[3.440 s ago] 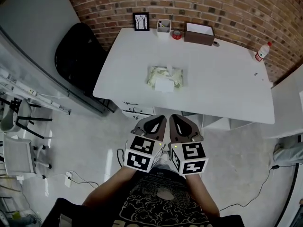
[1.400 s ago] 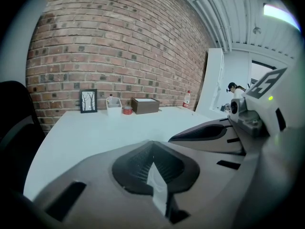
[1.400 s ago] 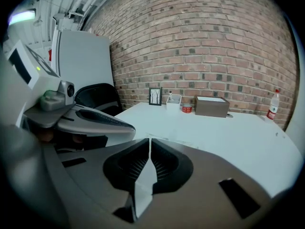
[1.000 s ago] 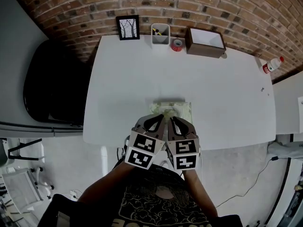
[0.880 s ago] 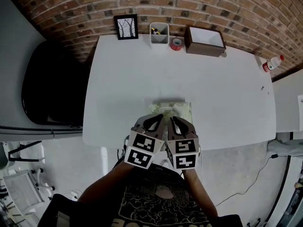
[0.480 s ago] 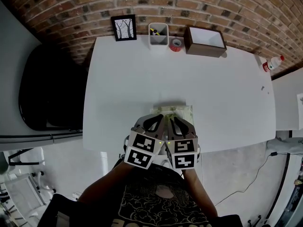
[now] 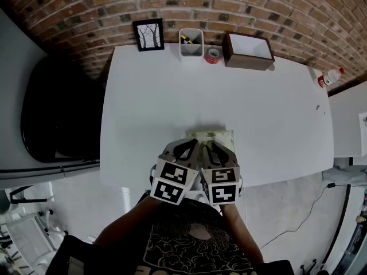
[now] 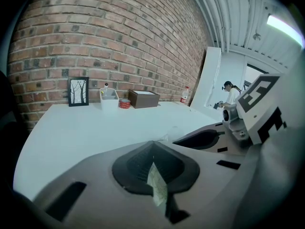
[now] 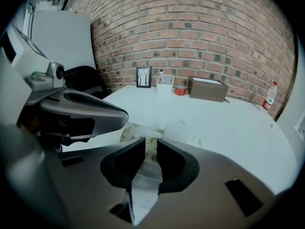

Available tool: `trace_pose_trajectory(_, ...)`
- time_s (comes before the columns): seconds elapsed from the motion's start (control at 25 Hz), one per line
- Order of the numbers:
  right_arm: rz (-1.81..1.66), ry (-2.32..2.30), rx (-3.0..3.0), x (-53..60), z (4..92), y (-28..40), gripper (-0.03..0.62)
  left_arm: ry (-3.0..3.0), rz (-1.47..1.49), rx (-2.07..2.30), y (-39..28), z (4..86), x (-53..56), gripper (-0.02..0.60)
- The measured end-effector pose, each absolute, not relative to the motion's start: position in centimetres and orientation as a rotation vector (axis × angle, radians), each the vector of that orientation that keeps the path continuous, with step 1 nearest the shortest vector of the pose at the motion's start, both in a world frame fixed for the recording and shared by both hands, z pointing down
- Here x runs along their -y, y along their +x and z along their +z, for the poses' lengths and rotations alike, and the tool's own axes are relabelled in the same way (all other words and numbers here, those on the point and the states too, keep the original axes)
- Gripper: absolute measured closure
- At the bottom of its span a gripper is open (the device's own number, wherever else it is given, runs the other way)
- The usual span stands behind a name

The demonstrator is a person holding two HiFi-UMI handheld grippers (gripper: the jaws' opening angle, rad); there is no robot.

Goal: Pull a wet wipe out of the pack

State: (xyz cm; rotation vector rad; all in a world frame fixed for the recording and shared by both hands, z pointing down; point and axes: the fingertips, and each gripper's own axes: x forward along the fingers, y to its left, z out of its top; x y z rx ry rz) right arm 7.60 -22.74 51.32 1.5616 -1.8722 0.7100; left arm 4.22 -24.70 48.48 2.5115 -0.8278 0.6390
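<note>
**Status: both grippers closed at the pack, near table edge**

1. Surroundings. I see a rough red brick wall point(image 7: 258, 4) behind a smooth white rectangular table point(image 7: 172, 90). A black rounded chair point(image 7: 54, 113) stands at the table's left. A brown open box point(image 7: 248, 50) sits along the far edge.

2. Tools. The left gripper point(image 7: 192, 144) and right gripper point(image 7: 210, 145) sit side by side at the near edge, with their marker cubes toward me.

3. Task item. The pack point(image 7: 217, 135), in soft pale-green patterned film, lies flat on the table just beyond the jaw tips. The head view shows only its far part and nothing between the jaws.

4. Left gripper view. The left gripper point(image 8: 152, 149) has its jaws pressed together on a thin sliver of the pack point(image 8: 156, 187).

5. Right gripper view. The right gripper point(image 9: 151, 144) has its jaws at a narrow gap, pinching a limp, whitish, translucent sheet, which I read as the wet wipe point(image 9: 143, 185). The wipe trails back from the pack point(image 9: 131, 130).
</note>
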Motion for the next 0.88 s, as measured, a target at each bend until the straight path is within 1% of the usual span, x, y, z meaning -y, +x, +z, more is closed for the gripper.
trace_pose_trajectory(0.48,0.867,1.637,1.894,22.74,52.01,8.36,0.53,2.502,0.64,0.841,4.06,48.67,24.65,0.571)
trace_pose_trajectory(0.88,0.861,1.638,1.904,22.86,52.17,8.42,0.568,2.507,0.64,0.853,4.37,48.35,24.42,0.569)
